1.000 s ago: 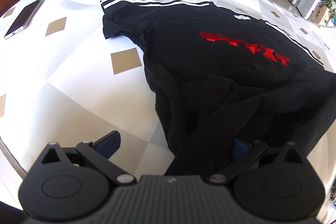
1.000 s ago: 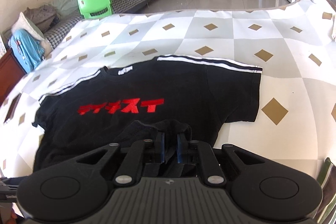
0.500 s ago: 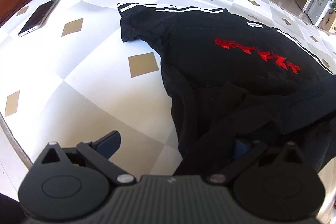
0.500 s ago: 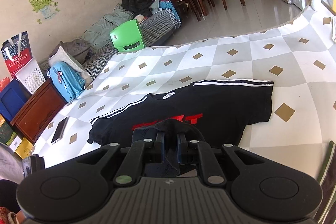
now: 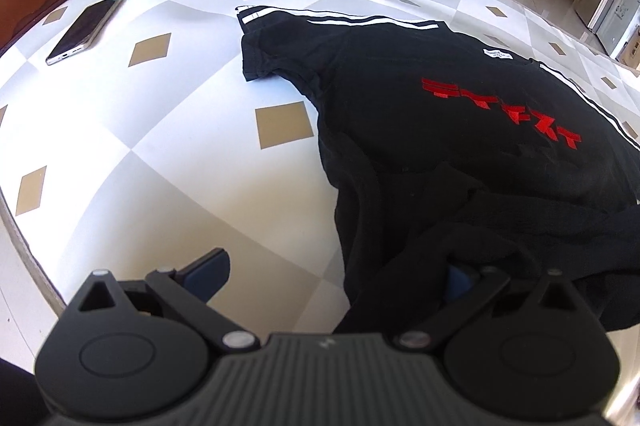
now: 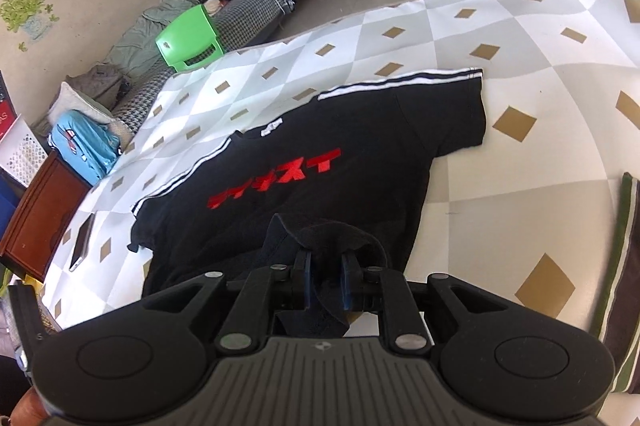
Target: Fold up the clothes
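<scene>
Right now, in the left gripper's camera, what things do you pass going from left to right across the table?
Phone → shirt sleeve with white stripes → small white neck label → red letters on the black T-shirt.

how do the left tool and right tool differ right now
The left tool stands wide open, while the right tool is nearly shut, its jaws just opening. Nothing is pinched in the left tool: shirt cloth only drapes over one finger, while a bunch of the shirt's cloth sits between the right tool's fingers. The left tool looks across the table towards a phone; the right faces the shirt's red print. Both are black with blue pads.
</scene>
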Demonstrator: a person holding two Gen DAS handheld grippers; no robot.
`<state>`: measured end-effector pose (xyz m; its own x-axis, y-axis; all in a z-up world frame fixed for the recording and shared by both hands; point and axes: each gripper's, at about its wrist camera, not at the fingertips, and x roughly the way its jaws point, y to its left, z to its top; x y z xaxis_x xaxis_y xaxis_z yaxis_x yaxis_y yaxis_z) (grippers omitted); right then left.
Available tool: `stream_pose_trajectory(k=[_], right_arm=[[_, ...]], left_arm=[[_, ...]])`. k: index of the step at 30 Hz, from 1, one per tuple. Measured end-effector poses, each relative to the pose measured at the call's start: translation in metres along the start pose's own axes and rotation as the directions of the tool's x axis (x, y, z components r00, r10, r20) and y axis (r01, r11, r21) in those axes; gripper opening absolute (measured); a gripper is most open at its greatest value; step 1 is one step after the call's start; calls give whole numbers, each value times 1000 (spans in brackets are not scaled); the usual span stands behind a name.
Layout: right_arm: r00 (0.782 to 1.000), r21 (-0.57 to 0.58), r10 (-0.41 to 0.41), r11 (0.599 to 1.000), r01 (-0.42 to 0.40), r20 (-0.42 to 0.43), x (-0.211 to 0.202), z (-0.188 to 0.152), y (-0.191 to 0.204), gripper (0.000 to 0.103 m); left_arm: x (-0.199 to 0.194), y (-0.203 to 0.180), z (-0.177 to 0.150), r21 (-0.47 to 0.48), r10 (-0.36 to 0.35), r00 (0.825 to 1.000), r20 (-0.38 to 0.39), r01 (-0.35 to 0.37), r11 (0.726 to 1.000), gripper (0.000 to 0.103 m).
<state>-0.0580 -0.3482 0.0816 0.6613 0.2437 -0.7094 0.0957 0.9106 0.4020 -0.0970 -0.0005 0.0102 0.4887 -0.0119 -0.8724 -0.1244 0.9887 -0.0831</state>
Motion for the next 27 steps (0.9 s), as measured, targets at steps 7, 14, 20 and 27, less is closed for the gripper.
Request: stream_pose_trajectory(k=[7,14,20,27], right_arm=[[997,15,-45,999,46,-61,20,-8,-6,39],[994,-21,-69,998,67,-88,35,-15,-3,39],[986,-111,-150,984,142,-67,42,-22,11,23],[917,-238,-345,891,387,200,-1,-13,27,19]], left_arm=[[1,2,-2,3,-13,1000,-10,13,1000,103],[3,-3,-4,25,-18,1000,-21,18,1000,103],[6,-10,-9,66,-16,1000,-27,18,998,103],[-5,-2,-5,69,93,993,69,-98,993,103]])
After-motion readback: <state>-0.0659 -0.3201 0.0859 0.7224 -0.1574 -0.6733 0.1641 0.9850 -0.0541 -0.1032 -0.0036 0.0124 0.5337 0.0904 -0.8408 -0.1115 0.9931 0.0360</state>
